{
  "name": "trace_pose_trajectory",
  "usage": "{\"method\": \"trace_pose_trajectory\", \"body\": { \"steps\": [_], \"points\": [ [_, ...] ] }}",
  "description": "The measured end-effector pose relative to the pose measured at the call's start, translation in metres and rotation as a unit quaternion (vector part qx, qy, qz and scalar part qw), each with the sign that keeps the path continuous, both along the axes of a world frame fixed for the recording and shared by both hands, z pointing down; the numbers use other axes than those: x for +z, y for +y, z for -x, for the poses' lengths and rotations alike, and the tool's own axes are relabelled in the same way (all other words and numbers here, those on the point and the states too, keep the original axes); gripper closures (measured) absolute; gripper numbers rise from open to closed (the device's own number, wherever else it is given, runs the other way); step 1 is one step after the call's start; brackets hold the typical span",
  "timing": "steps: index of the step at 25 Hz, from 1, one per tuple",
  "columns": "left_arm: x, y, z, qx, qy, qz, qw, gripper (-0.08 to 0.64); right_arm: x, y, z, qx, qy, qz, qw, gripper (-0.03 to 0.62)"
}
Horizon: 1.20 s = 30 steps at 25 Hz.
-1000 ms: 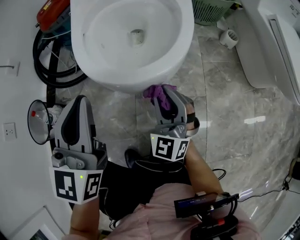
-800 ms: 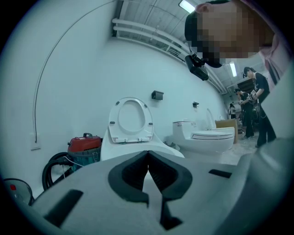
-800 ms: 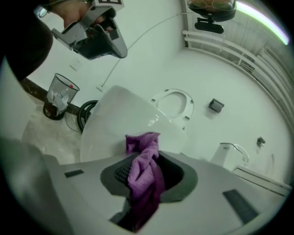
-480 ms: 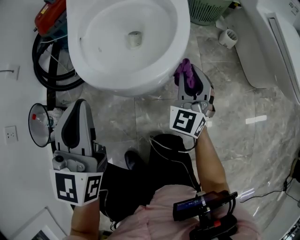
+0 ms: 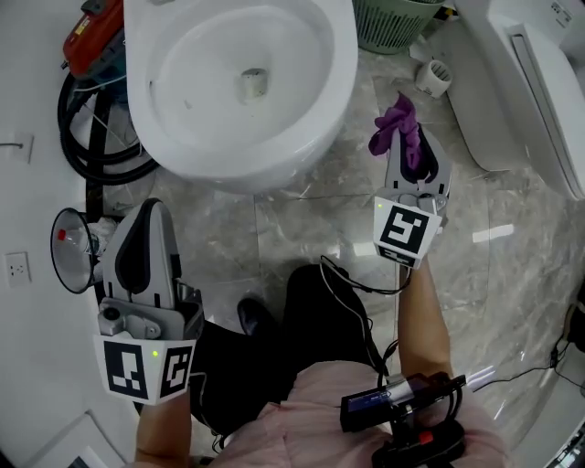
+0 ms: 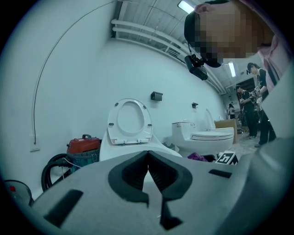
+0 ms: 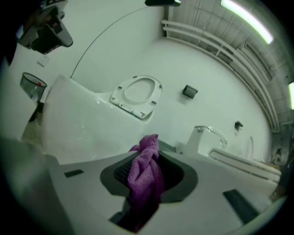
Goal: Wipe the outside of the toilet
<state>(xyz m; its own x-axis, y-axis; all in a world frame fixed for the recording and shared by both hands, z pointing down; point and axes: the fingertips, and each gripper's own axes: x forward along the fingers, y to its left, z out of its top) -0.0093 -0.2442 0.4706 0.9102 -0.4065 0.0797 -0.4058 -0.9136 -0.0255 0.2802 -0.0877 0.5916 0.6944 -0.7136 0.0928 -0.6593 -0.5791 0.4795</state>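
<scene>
The white toilet bowl (image 5: 238, 87) fills the top of the head view, its seat lid (image 6: 130, 120) standing upright. My right gripper (image 5: 409, 149) is shut on a purple cloth (image 5: 397, 128), off the bowl's right side and apart from its rim. In the right gripper view the cloth (image 7: 146, 176) hangs bunched between the jaws, with the bowl's outer wall (image 7: 87, 128) to the left. My left gripper (image 5: 146, 224) is held low at the left, below the bowl, its jaws shut with nothing between them (image 6: 147, 173).
A red vacuum (image 5: 91, 37) and black hose (image 5: 91, 146) lie left of the bowl. A green basket (image 5: 393, 23) and a paper roll (image 5: 433, 75) sit at the back. A second toilet (image 5: 526, 82) stands at the right. The floor is grey marble tile (image 5: 311, 228).
My right gripper has swung with the purple cloth from under the bowl's front edge round to its right side and farther back. The left gripper has stayed in place.
</scene>
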Motion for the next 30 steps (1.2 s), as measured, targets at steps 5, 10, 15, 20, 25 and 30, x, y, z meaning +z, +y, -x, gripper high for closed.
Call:
{"method": "trace_pose_trajectory", "body": {
  "steps": [5, 10, 15, 20, 25, 30],
  "points": [
    [0.002, 0.006, 0.001, 0.011, 0.002, 0.001, 0.9999, 0.552, 0.121, 0.061, 0.034, 0.015, -0.217, 0.020, 0.976, 0.485],
    [0.008, 0.009, 0.000, 0.012, -0.005, 0.003, 0.9999, 0.552, 0.240, 0.106, 0.061, 0.028, -0.387, 0.087, 0.918, 0.359],
    [0.013, 0.005, 0.003, 0.009, -0.007, 0.008, 0.9999, 0.552, 0.240, 0.116, 0.080, 0.035, -0.401, 0.108, 0.909, 0.228],
    [0.016, 0.006, 0.001, 0.012, -0.010, 0.010, 0.9998, 0.552, 0.282, 0.135, 0.097, 0.110, -0.471, 0.089, 0.871, 0.222],
    [0.018, 0.004, 0.003, 0.008, -0.014, 0.014, 0.9998, 0.552, 0.323, 0.145, 0.092, 0.158, -0.491, 0.108, 0.850, 0.242],
    [0.017, 0.000, 0.008, 0.001, -0.014, 0.015, 0.9998, 0.552, 0.333, 0.162, 0.095, 0.191, -0.486, 0.125, 0.844, 0.549]
  ]
}}
